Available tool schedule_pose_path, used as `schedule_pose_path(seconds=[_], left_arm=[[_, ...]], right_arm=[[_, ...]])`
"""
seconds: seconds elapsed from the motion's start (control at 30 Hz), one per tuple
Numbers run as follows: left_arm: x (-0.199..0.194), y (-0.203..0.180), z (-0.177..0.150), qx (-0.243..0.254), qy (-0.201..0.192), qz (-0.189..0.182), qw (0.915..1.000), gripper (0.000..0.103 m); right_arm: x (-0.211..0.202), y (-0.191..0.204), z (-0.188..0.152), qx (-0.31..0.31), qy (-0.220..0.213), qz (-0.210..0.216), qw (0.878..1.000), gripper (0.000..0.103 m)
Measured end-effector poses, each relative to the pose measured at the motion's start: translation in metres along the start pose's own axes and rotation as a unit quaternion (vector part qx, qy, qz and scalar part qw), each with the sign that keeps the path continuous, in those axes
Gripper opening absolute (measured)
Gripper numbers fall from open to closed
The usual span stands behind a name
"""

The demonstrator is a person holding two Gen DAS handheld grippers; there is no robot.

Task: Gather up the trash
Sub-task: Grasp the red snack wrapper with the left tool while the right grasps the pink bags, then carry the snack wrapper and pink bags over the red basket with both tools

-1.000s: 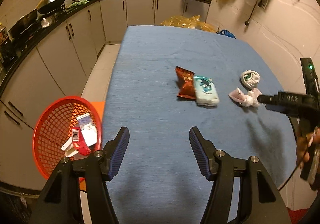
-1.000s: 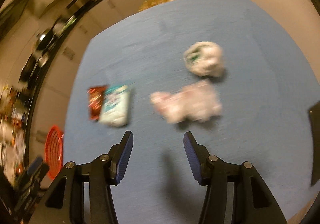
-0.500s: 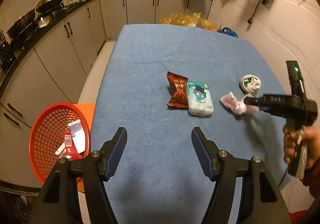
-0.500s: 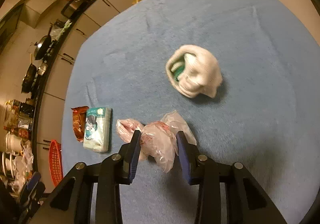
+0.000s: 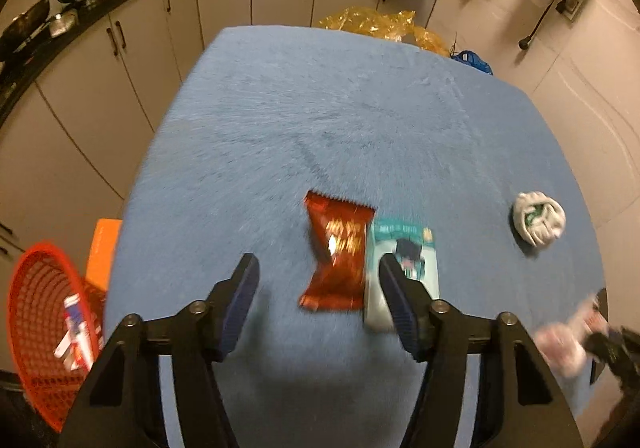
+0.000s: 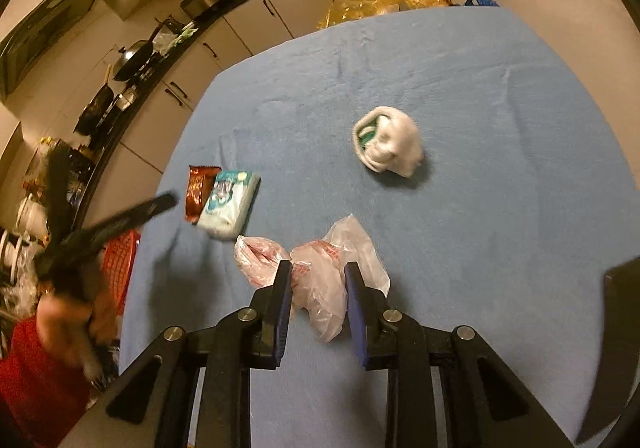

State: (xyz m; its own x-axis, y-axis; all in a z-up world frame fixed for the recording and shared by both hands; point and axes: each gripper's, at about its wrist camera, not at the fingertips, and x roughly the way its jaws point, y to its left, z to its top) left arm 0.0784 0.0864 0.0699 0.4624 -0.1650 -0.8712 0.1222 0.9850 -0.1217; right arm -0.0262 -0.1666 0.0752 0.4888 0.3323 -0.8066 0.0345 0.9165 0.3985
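At the near edge of the blue cloth-covered surface [image 6: 480, 96]: the right hand-held gripper [image 6: 316, 280], jaws just drawn in and clenched on a crumpled clear plastic bag with red print [image 6: 320, 288] — film bulges out both sides of the pads.

Nearby, left hand-held gripper [image 5: 318, 288], jaws standing apart and empty above a red foil snack wrapper [image 5: 338, 252]; the right-side finger overlaps a pale teal tissue pack [image 5: 404, 260] that touches the wrapper.

Farther out, apart from the rest: a balled white wrapper with green showing inside [image 6: 388, 144].

Off the surface's left edge: a red mesh plastic basket [image 5: 36, 308] holding discarded cartons.

Risks, as judged — thin film may slip from the pads on lifting, since only a fold is pinched; the left jaws may catch both wrapper and tissue pack, as they lie touching.
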Motion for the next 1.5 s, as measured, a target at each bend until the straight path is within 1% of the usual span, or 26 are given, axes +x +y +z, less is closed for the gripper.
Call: schedule_pose_path(seconds=[0.07, 0.1, 0.2, 0.3, 0.37, 0.4, 0.43, 0.57, 0.73, 0.87, 0.93, 1.03, 1.27, 1.5], left_arm=[[0.011, -0.001, 0.006, 0.002, 0.004, 0.005, 1.0, 0.046], [0.018, 0.0, 0.008, 0.0, 0.01, 0.006, 0.9999, 0.044], [0.034, 0.003, 0.012, -0.014, 0.018, -0.008, 0.9997, 0.044], [0.046, 0.0, 0.01, -0.007, 0.03, -0.015, 0.9994, 0.044], [0.046, -0.005, 0.006, 0.014, 0.023, 0.003, 0.9996, 0.041], [0.044, -0.008, 0.003, 0.023, 0.019, 0.008, 0.9995, 0.037], [0.042, -0.008, 0.0, 0.025, 0.02, 0.006, 0.9995, 0.029], [0.021, -0.001, -0.019, 0.023, 0.006, 0.008, 0.9997, 0.029], [-0.024, 0.005, -0.055, 0.02, -0.027, 0.012, 0.9994, 0.029], [-0.066, 0.003, -0.082, 0.035, -0.055, 0.022, 0.9977, 0.029], [-0.081, 0.0, -0.093, 0.04, -0.06, 0.022, 0.9971, 0.029], [-0.095, 0.003, -0.1, 0.05, -0.066, 0.029, 0.9962, 0.029], [-0.117, 0.023, -0.111, 0.035, -0.071, 0.04, 0.996, 0.029], [-0.13, 0.037, -0.115, 0.028, -0.082, 0.055, 0.9947, 0.029]], right_arm=[[-0.011, -0.002, -0.006, -0.002, -0.004, -0.007, 1.0, 0.028], [-0.015, -0.005, -0.009, -0.001, -0.005, -0.008, 1.0, 0.028], [-0.03, -0.013, -0.017, 0.004, -0.01, -0.016, 1.0, 0.028], [-0.041, -0.02, -0.022, 0.01, -0.014, -0.022, 1.0, 0.028], [-0.045, -0.021, -0.022, 0.015, -0.016, -0.023, 1.0, 0.028], [-0.045, -0.02, -0.021, 0.015, -0.017, -0.023, 0.999, 0.028], [-0.046, -0.019, -0.021, 0.014, -0.018, -0.023, 0.999, 0.028], [-0.044, -0.006, -0.02, 0.003, -0.02, -0.016, 1.0, 0.028], [-0.035, 0.021, -0.023, -0.024, -0.018, -0.006, 1.0, 0.028], [-0.02, 0.044, -0.024, -0.038, -0.008, -0.004, 0.999, 0.028], [-0.013, 0.054, -0.025, -0.041, -0.002, -0.002, 0.999, 0.028], [-0.007, 0.07, -0.023, -0.048, 0.001, 0.002, 0.999, 0.028], [-0.001, 0.109, -0.021, -0.073, -0.004, 0.018, 0.997, 0.028], [0.002, 0.13, -0.022, -0.084, -0.004, 0.03, 0.996, 0.028]])
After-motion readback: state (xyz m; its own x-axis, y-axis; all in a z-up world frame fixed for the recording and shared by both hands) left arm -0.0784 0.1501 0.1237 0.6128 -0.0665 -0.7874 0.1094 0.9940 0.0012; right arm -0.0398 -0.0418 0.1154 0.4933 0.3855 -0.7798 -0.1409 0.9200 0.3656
